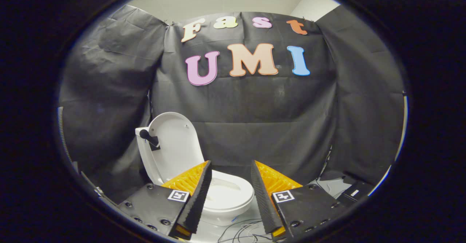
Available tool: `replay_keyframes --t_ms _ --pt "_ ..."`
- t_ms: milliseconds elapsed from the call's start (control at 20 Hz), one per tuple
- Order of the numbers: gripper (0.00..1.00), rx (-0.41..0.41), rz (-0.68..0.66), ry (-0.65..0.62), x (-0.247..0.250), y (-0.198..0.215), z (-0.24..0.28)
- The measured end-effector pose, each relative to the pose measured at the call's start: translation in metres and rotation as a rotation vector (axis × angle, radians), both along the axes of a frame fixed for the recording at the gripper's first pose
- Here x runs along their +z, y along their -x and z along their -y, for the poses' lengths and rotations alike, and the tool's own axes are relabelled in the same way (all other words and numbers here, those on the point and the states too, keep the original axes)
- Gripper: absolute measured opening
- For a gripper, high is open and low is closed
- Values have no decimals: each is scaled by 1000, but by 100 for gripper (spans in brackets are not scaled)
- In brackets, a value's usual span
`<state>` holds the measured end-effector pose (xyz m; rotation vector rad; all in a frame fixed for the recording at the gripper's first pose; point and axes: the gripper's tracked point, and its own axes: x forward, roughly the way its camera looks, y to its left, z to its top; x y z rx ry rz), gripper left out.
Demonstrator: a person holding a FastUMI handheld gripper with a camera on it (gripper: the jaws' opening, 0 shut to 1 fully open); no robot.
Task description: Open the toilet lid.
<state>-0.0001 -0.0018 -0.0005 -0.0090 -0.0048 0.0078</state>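
Here the toilet point(227, 199) stands on the floor just beyond the gripper point(231, 184), a little to the left side of it. The toilet lid point(174, 144) is already raised and leans upright against the black cloth wall point(273, 126). The bowl looks white inside; whether there is water in it I cannot tell. The gripper's fingers stand apart and hold nothing, with part of the bowl seen between them. Some thin cables point(244, 232) lie on the floor below the bowl.

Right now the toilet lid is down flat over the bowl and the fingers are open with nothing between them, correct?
Not quite. The gripper view shows the toilet lid raised upright, with the bowl uncovered. The fingers are indeed open, gripping nothing.
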Motion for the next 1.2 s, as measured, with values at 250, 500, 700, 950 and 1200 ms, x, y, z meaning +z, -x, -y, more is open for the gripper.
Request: replay_keyframes --t_ms 250,500,700,950,1200 --pt "73 -1 -2 1 1 -1 0" --pt "76 -2 -3 0 1 -1 1" --pt "78 -2 -3 0 1 -1 0" --pt "80 0 -2 1 2 0 0" --pt "82 0 -3 2 3 0 1"
